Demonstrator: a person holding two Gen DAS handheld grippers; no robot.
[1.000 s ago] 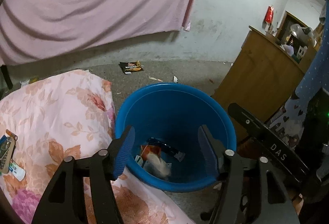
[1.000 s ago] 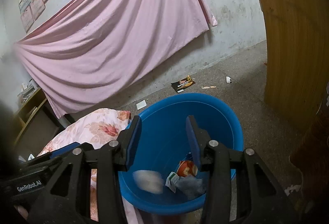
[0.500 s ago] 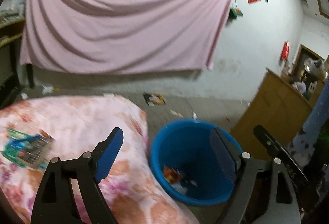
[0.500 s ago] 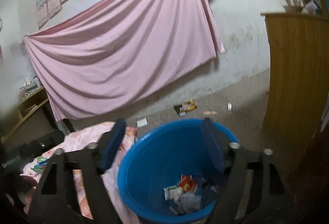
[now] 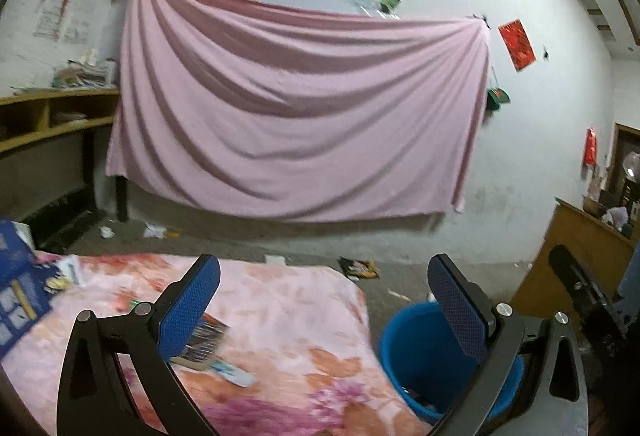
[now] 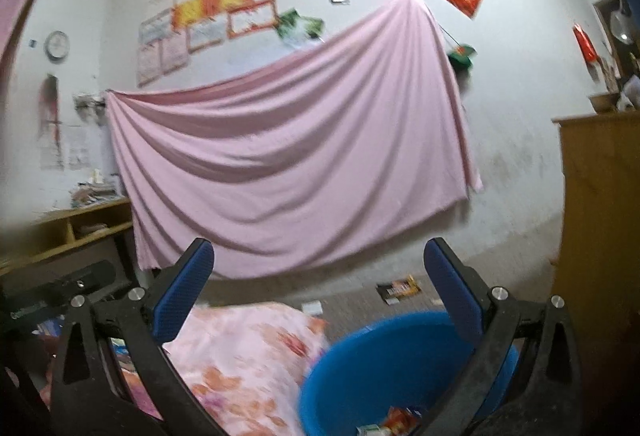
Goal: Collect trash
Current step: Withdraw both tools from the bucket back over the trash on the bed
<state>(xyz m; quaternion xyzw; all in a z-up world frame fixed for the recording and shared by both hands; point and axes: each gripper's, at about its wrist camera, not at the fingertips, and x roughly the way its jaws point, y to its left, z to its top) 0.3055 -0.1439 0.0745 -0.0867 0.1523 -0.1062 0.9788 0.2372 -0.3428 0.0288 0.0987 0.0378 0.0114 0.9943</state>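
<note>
Only right view shows bin (image 6: 352, 376) trash (image 6: 400, 418).

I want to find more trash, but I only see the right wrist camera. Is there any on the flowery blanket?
Observer: Yes. The left wrist view shows a colourful wrapper lying on the floral blanket, partly hidden behind one finger of the open left hand-held gripper.
Operator: Only that one?
Observer: No, a small white-and-blue packet lies just beside it, nearer the camera.
Operator: Any on the floor that I can't see?
Observer: White crumpled scraps lie on the floor below the pink sheet's left corner.
</note>
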